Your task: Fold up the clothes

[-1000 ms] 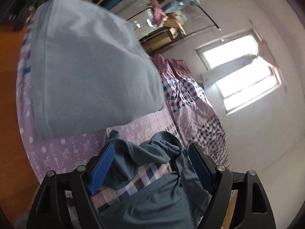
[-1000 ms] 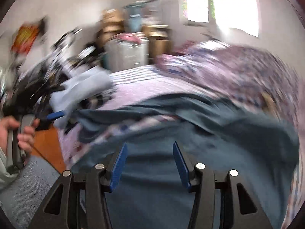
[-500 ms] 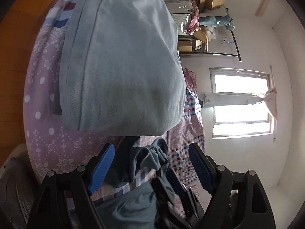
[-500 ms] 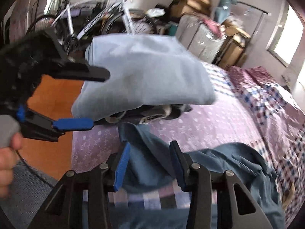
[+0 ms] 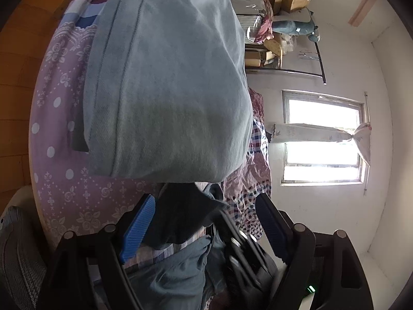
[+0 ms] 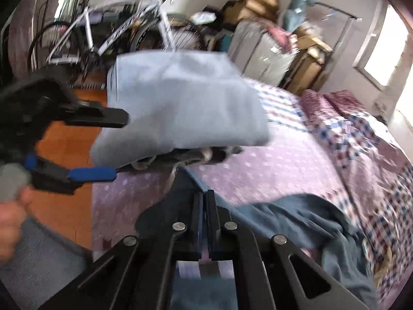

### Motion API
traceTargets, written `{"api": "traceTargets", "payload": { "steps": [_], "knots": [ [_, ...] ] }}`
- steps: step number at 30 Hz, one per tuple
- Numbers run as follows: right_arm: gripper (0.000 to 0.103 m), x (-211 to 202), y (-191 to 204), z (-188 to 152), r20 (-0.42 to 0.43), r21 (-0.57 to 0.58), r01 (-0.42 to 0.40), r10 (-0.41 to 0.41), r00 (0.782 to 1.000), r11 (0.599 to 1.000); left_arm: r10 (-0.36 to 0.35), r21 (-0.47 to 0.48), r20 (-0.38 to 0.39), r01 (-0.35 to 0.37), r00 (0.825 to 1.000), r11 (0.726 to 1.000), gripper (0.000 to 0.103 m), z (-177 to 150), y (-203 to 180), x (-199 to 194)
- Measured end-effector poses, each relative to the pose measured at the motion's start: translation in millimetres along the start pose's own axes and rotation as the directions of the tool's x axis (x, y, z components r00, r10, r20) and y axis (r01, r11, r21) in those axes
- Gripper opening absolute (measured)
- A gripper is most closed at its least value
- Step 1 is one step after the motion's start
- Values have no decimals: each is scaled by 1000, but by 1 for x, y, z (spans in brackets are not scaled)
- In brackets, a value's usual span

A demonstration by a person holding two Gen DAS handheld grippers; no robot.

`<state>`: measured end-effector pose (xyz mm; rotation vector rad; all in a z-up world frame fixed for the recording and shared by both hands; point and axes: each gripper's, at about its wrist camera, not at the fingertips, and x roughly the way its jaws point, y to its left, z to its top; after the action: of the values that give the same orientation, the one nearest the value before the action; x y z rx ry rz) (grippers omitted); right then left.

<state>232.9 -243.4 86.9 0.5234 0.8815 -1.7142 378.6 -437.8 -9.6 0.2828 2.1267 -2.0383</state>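
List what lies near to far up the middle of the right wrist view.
Right gripper, shut on the dark blue garment → purple bedspread → folded light blue garment → bicycle.

The bed wears a lilac dotted sheet. At eleven o'clock a light blue folded garment tops a small pile. At five o'clock a teal garment sprawls rumpled; a checked quilt bunches at two o'clock.
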Motion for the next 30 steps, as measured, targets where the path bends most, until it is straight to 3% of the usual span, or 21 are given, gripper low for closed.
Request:
{"api": "traceTargets", "payload": {
  "steps": [2, 8, 14, 19, 23, 25, 27, 30],
  "knots": [
    [0, -24, -7, -20, -5, 30, 19, -19, 1000, 999, -1, 8, -6, 1, 1000, 1000, 83, -1, -2, 1],
    [0, -72, -35, -103, -122, 167, 115, -95, 988, 979, -5, 7, -25, 5, 1000, 1000, 83, -5, -4, 7],
    [1, -88, -50, -142, -177, 286, 170, -122, 977, 943, 10, 63, -64, -6, 998, 998, 83, -16, -16, 16],
    [12, -89, -28, -127, -140, 273, 165, -130, 982, 948, 53, 113, -142, -37, 989, 993, 83, -27, -25, 29],
    [15, -94, -12, -139, -92, 293, 177, -157, 983, 940, 105, 161, -179, -76, 978, 984, 83, -34, -33, 29],
    [19, -100, -8, -150, -61, 331, 170, -159, 985, 928, 128, 136, -205, -101, 970, 985, 83, -36, -29, 27],
    [31, -108, -11, -166, -39, 400, 154, -151, 988, 903, 145, 94, -229, -127, 962, 987, 83, -38, -24, 26],
    [38, -118, -18, -189, -11, 488, 138, -153, 988, 862, 169, 31, -256, -167, 952, 985, 83, -41, -20, 27]
  ]
}}
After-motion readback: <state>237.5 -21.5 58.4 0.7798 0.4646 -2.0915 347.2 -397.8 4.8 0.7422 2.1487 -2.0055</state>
